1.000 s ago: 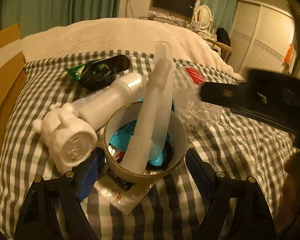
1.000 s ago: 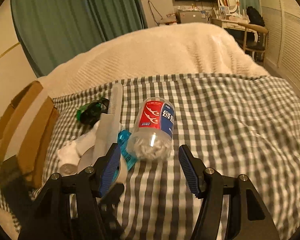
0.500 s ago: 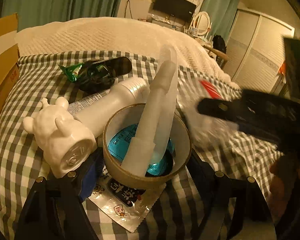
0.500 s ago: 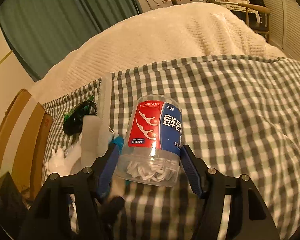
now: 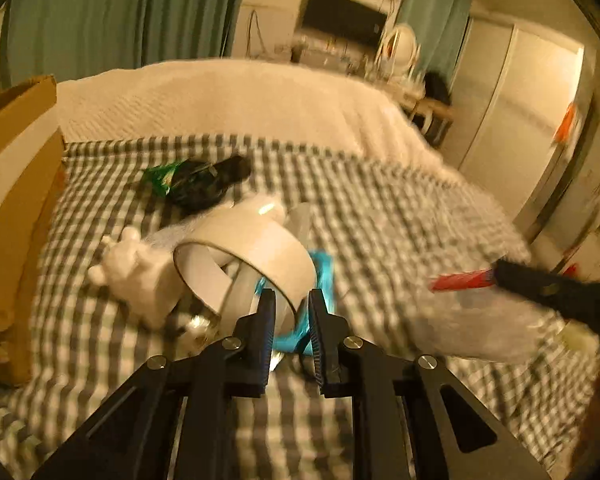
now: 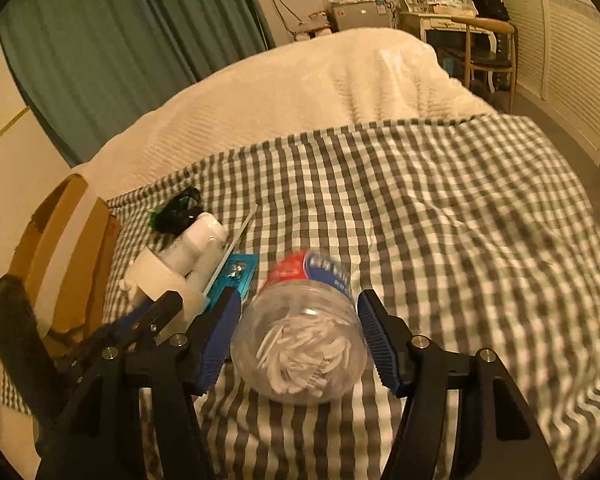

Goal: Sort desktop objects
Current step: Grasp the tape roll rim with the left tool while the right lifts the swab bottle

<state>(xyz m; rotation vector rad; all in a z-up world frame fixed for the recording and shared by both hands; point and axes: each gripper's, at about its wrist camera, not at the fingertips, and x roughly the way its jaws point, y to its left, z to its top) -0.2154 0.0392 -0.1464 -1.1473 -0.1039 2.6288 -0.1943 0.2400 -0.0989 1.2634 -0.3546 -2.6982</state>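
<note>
**Two items in hand, the rest of the heap unsorted**

Two things are gripped at this moment, and nothing looks placed in a final spot. The left tongs (image 5: 291,312) are nearly closed, pinching the near wall of the tape roll (image 5: 256,264), which sits tilted up on its edge over the pile. The right tongs (image 6: 298,336) stand wide, their blue pads against either side of the clear floss-pick jar (image 6: 300,340); the jar lies on its side with its base toward the camera, and whether it is lifted off the checked bedspread (image 6: 440,220) or resting on it I cannot tell.

What is left, judging by the heap: the white bear-shaped bottle (image 5: 136,276) lies on its side just beside the tape roll, a teal packet (image 5: 322,280) lies under the roll's far edge, a translucent comb (image 6: 236,240) rests slanting across the bottle and packet, and a dark object with a green wrapper (image 5: 196,182) lies farther back. All of these are bunched together near the cardboard box (image 5: 16,184) at the left edge of the bed. The box may be a destination, but its inside is not visible. The sorting appears to be at an early stage.
</note>
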